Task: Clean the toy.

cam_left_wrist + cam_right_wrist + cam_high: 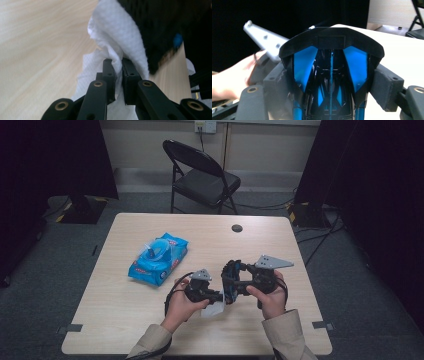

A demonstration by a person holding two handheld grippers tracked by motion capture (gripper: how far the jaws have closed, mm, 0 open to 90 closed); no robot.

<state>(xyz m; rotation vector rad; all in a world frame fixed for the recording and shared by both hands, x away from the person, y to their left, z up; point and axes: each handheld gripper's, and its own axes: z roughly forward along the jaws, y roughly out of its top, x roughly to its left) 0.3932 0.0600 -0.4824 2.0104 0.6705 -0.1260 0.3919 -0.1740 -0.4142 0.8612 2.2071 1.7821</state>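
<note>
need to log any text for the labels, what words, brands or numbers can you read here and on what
Nothing can be read letter for letter.
Blue wipes pack: red and white print on its side and top, too small and blurred to read.
Black and blue object clamped in the right gripper: no lettering seen.
White wipe pinched in the left gripper: plain, no print.
Tabletop: no signs or numbers.

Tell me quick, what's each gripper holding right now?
Left gripper: shut on the white wipe.
Right gripper: shut on the black and blue toy car.
</note>
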